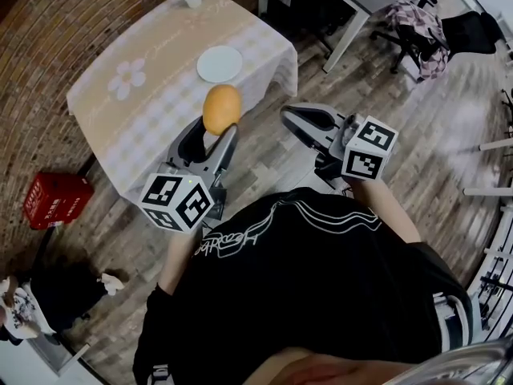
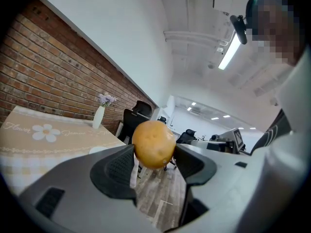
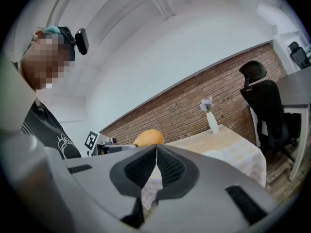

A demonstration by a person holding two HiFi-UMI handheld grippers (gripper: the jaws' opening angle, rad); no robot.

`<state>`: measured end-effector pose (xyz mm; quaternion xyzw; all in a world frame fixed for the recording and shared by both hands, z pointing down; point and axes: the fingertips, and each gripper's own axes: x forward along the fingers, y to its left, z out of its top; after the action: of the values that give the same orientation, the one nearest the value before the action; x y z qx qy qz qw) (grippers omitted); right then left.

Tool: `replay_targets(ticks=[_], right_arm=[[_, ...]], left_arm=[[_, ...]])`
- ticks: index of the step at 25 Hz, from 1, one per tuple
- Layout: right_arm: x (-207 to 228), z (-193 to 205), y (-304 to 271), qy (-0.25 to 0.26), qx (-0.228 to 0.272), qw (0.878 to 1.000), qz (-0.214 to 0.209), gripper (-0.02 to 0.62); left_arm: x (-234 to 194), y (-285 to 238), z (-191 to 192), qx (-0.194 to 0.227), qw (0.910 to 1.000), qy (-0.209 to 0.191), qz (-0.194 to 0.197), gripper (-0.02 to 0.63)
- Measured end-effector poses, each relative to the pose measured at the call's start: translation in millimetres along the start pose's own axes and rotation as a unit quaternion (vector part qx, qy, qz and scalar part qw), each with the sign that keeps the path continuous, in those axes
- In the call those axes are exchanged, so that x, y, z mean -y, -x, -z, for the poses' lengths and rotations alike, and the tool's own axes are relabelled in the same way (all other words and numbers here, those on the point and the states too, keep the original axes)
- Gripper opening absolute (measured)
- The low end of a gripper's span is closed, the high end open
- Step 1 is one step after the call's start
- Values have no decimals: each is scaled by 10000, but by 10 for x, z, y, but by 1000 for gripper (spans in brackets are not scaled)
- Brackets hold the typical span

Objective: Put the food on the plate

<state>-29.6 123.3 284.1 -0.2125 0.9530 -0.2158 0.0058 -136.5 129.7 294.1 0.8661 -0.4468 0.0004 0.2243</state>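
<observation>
Carrying orange food (image 1: 221, 108) clamped in left gripper (image 1: 215, 135) jaws, right gripper (image 1: 292, 117) jaws closed, empty. Next: reach over plate (image 1: 220, 63) on table (image 1: 160, 107), release.

- Orange-yellow food (image 1: 221, 108), its skin faintly dimpled.
- Plain white plate (image 1: 220, 63).
- Beige tablecloth (image 1: 152, 95) with pale checks and a white daisy print.
- Bright red crate (image 1: 56, 200).
- Red-brown brick wall (image 2: 43, 81).
- White vase (image 2: 98, 116) holding pale lilac flowers.
- Grey left gripper (image 1: 218, 131) and right gripper (image 1: 287, 116), with black pads and black-and-white marker cubes.
- Black shirt (image 1: 321, 279) with a white line drawing.
- Grey-brown wood-plank floor (image 1: 417, 135).
</observation>
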Motion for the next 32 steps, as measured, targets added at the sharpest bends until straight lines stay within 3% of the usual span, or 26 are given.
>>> replay_targets(ticks=[8,24,32], right_arm=[[179,-10,-35,-81,-41,9999,-137,-3],[1187,-819,-383,-4,43,9976,-692,-3],[1569,-1031,-511,144,53,9945,-1041,-3]], left_arm=[[-40,-157,31,-85,9999,9,-144,259],[-414,-997,-549,-61,9968,-67,-788,259],[-560,-1364,-703,53,9932,-222,-1144,259]])
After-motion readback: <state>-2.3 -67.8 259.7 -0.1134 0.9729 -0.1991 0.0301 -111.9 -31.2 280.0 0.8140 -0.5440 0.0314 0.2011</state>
